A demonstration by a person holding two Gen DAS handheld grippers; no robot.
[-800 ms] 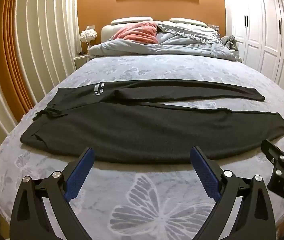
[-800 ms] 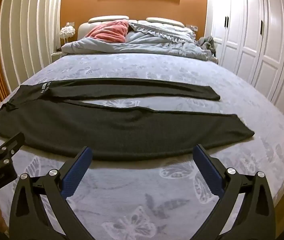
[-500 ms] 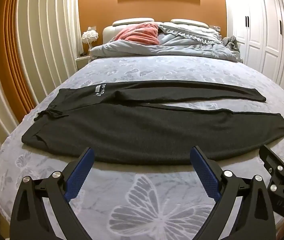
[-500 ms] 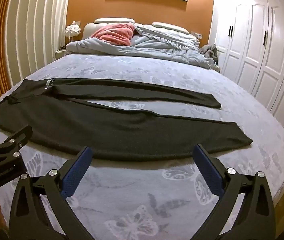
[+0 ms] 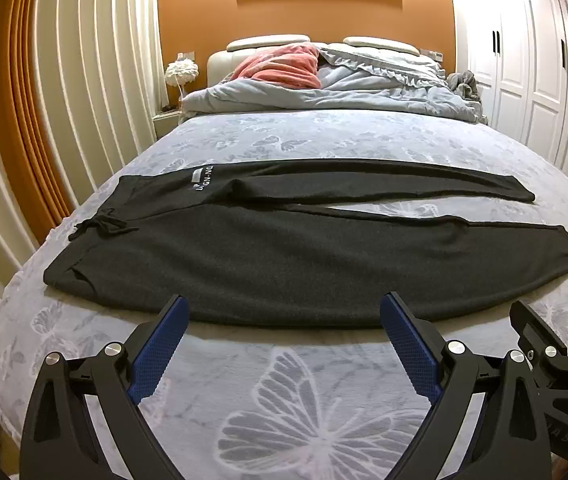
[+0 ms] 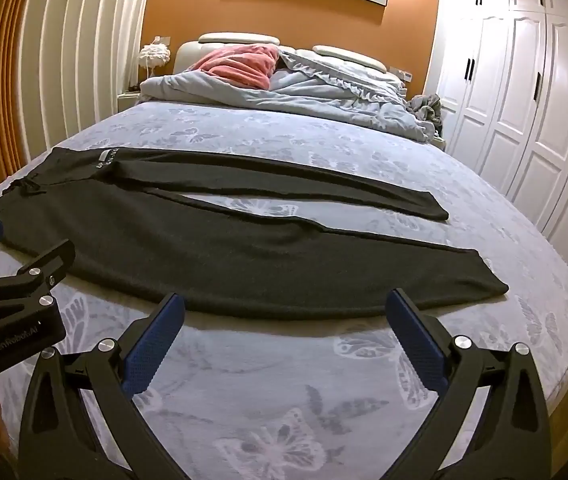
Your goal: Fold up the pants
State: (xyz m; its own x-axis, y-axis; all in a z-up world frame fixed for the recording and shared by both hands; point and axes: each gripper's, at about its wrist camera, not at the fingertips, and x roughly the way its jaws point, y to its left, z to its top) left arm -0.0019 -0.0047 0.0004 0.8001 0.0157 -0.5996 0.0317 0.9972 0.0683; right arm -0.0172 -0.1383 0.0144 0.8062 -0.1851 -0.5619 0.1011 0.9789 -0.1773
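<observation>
Dark grey pants point(image 5: 284, 256) lie flat across the bed, waist with drawstring at the left, both legs stretched to the right and slightly apart. They also show in the right wrist view point(image 6: 243, 248). My left gripper point(image 5: 284, 312) is open and empty, just short of the near leg's front edge. My right gripper point(image 6: 286, 310) is open and empty, also just short of that edge, further toward the cuffs. Each gripper shows at the edge of the other's view.
The bed point(image 5: 304, 400) has a grey butterfly-print cover. A rumpled blue duvet point(image 5: 344, 92) and a pink blanket point(image 5: 284, 66) lie at the headboard. White wardrobes point(image 6: 524, 120) stand on the right, curtains point(image 5: 63, 100) on the left, a nightstand lamp point(image 5: 180, 74) beside the bed.
Both grippers have crept slightly closer to the near leg's edge, and the right wrist view has tilted. The pants have not moved. Both grippers stay open.
</observation>
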